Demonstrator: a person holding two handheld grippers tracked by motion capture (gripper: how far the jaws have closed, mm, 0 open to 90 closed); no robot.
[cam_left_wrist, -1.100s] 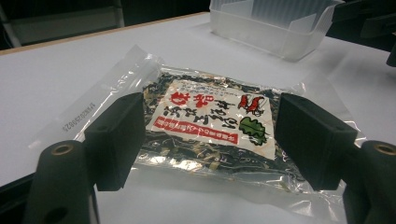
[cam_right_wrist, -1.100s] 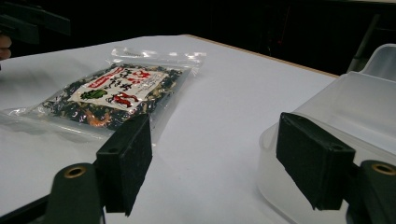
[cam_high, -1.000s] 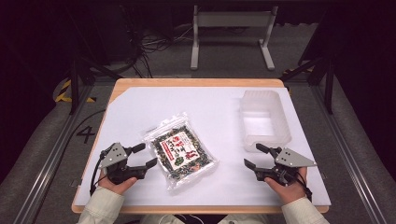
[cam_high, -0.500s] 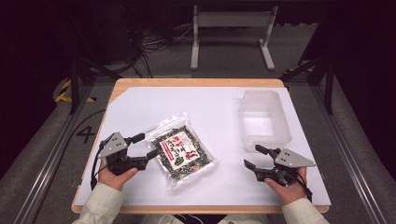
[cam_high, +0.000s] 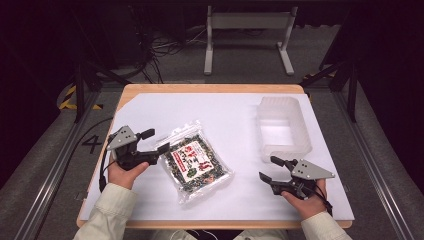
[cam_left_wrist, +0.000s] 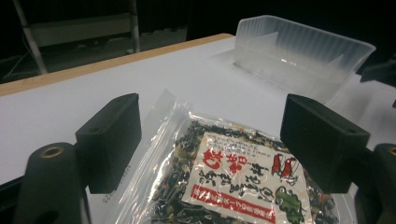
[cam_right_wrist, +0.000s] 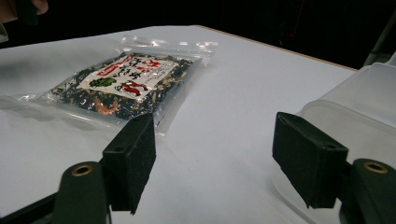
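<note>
Lying flat at table (cam_high: 235, 115) centre-left: clear packet of dark dried food (cam_high: 192, 162), its corner between spread jaws of left hand-held gripper (cam_high: 156, 141). Right hand-held gripper (cam_high: 270, 168) near front right edge, jaws parted, nothing held, just beside translucent plastic tub (cam_high: 282, 127).

A glossy, crinkled clear plastic bag (cam_high: 192, 162) with a smooth printed paper-like label lies on a matt white sheet (cam_high: 230, 120) that covers a table with a pale wood edge (cam_high: 210, 88). At far right, a frosted, ribbed translucent plastic tub (cam_high: 282, 129). Each gripper has matt black plastic jaws with brass-coloured rivets and a flat matt grey plate: left gripper (cam_high: 154, 144), right gripper (cam_high: 270, 168).
</note>
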